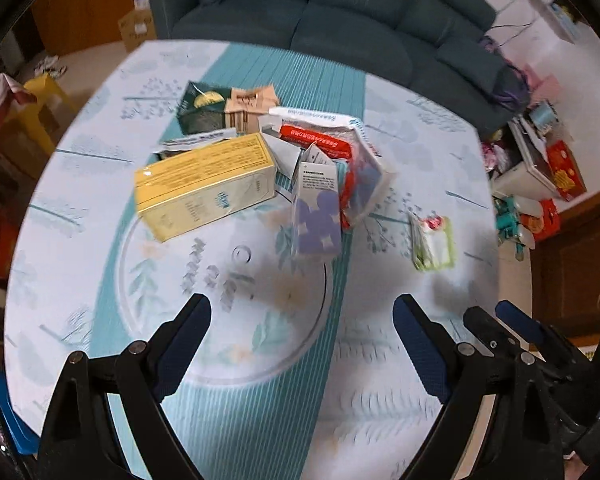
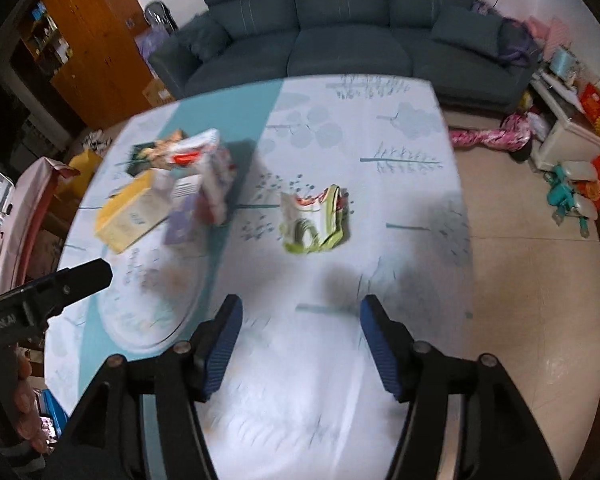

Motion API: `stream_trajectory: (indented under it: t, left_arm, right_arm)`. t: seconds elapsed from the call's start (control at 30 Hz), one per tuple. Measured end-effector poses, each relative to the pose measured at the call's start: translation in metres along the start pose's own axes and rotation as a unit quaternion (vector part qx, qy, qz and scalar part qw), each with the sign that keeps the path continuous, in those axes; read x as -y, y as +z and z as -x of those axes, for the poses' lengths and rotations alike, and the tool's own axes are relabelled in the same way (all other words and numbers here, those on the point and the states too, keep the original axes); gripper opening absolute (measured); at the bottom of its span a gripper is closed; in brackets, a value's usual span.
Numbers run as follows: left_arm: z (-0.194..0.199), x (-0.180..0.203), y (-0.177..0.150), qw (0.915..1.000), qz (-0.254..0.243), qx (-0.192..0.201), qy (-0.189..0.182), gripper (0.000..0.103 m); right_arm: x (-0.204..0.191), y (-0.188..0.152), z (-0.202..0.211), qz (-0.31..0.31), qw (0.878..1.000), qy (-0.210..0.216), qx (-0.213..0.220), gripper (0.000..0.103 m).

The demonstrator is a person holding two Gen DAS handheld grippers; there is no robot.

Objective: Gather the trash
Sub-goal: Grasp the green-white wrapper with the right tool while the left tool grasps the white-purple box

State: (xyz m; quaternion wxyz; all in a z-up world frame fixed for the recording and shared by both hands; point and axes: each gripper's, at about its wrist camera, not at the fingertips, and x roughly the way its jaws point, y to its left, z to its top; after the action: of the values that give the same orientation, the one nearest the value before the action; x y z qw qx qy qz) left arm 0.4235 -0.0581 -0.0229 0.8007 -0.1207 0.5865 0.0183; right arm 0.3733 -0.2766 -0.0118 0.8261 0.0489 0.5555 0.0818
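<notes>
Yellow box [image 1: 206,184] lies flat, long axis running left-right; left claw [image 1: 302,322] and right claw [image 2: 301,316] spread, holding nothing.

Counter [image 1: 420,152] cloth is seen as pale white, printed with grey-blue trees and leaves, crossed by a teal striped band [image 1: 260,420]. Box [image 1: 204,188] is noted as yellow with small dark print. Carton [image 1: 316,216] is marked by lilac blotches on white. Bag [image 1: 324,140] is red and white. Pack [image 1: 198,110] is dark green with a yellow motif. Wrapper [image 2: 316,220] is lime green, white and red. Left gripper [image 1: 302,312] and right gripper [image 2: 300,312] are black with blue ribbed pads [image 2: 224,344]. Sofa [image 2: 340,36] is dark blue-grey.
</notes>
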Motion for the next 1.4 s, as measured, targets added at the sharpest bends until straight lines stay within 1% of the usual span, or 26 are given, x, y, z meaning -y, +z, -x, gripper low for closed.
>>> stream_trajectory:
  t: [0.1,0.2,0.27,0.37,0.47,0.57,0.6,0.7,0.73,0.8,0.83,0.87,0.9,0.93,0.97,1.0,1.03,1.07,1.1,1.13,1.17,1.2,1.27,1.4]
  left_arm:
    - [-0.026,0.003,0.014,0.9997,0.007,-0.019,0.01,0.091]
    - [-0.045,0.006,0.025,0.9993,0.009,-0.032,0.017,0.091]
    - [-0.054,0.008,0.032,0.999,0.005,-0.037,0.025,0.091]
    - [-0.068,0.01,0.041,0.9985,0.007,-0.044,0.031,0.091]
    - [-0.079,0.011,0.048,0.9979,0.007,-0.05,0.04,0.091]
    - [-0.087,0.014,0.055,0.9975,0.008,-0.054,0.044,0.091]
    - [-0.089,0.016,0.057,0.9976,0.008,-0.052,0.045,0.088]
    - [-0.097,0.019,0.062,0.9974,0.001,-0.059,0.041,0.071]
    - [-0.1,0.019,0.065,0.9972,0.0,-0.062,0.041,0.067]
    - [-0.104,0.021,0.066,0.997,-0.001,-0.065,0.042,0.063]
    - [-0.106,0.021,0.066,0.9969,-0.002,-0.066,0.043,0.057]
    - [-0.106,0.02,0.064,0.9968,-0.003,-0.067,0.043,0.052]
    - [-0.108,0.02,0.064,0.9969,-0.003,-0.069,0.039,0.039]
    - [-0.109,0.019,0.063,0.9967,-0.003,-0.072,0.037,0.037]
    - [-0.109,0.018,0.062,0.9969,-0.003,-0.07,0.037,0.037]
    - [-0.108,0.018,0.062,0.997,-0.005,-0.068,0.039,0.037]
    - [-0.108,0.018,0.061,0.9971,-0.006,-0.065,0.04,0.036]
    - [-0.106,0.017,0.059,0.9972,-0.007,-0.062,0.041,0.036]
    - [-0.105,0.017,0.058,0.9974,-0.007,-0.06,0.039,0.036]
    - [-0.102,0.015,0.056,0.9976,-0.005,-0.058,0.037,0.036]
    - [-0.099,0.013,0.053,0.9979,-0.003,-0.054,0.035,0.036]
    - [-0.096,0.012,0.051,0.9981,-0.002,-0.052,0.034,0.036]
    - [-0.089,0.008,0.046,0.9985,0.003,-0.047,0.029,0.036]
    - [-0.066,0.003,0.031,0.9993,0.004,-0.033,0.019,0.036]
  right_arm:
    - [0.006,0.02,-0.032,0.003,1.0,0.008,-0.009,0.062]
    - [0.006,0.033,-0.053,0.005,1.0,0.012,-0.018,0.068]
    - [0.003,0.042,-0.066,0.013,1.0,0.008,-0.024,0.07]
    - [0.0,0.049,-0.078,0.026,0.999,0.01,-0.028,0.071]
    - [-0.003,0.055,-0.089,0.039,0.999,0.0,-0.032,0.072]
    - [-0.001,0.059,-0.098,0.037,0.999,-0.007,-0.04,0.072]
    - [0.001,0.061,-0.1,0.035,0.998,-0.007,-0.042,0.072]
    - [0.002,0.063,-0.103,0.037,0.998,-0.009,-0.044,0.072]
    - [0.002,0.063,-0.103,0.042,0.998,-0.011,-0.044,0.072]
    - [0.0,0.063,-0.104,0.048,0.998,-0.015,-0.045,0.072]
    - [-0.001,0.062,-0.105,0.052,0.997,-0.018,-0.045,0.072]
    - [-0.002,0.062,-0.105,0.057,0.997,-0.021,-0.044,0.069]
    - [-0.003,0.061,-0.105,0.062,0.997,-0.027,-0.042,0.067]
    - [-0.005,0.06,-0.105,0.068,0.996,-0.038,-0.04,0.062]
    - [-0.007,0.059,-0.105,0.075,0.995,-0.05,-0.038,0.055]
    - [-0.008,0.058,-0.105,0.08,0.994,-0.062,-0.035,0.051]
    - [-0.008,0.058,-0.104,0.084,0.994,-0.06,-0.031,0.046]
    - [-0.008,0.057,-0.103,0.084,0.995,-0.053,-0.03,0.044]
    - [-0.007,0.056,-0.101,0.082,0.995,-0.051,-0.025,0.037]
    - [-0.007,0.056,-0.098,0.081,0.995,-0.049,-0.022,0.026]
    - [-0.007,0.056,-0.095,0.08,0.996,-0.045,-0.019,0.021]
    - [-0.005,0.056,-0.092,0.077,0.996,-0.039,-0.018,0.02]
    - [-0.003,0.056,-0.086,0.064,0.998,-0.013,-0.02,0.018]
    - [0.0,0.051,-0.067,0.039,0.999,0.029,-0.001,0.018]
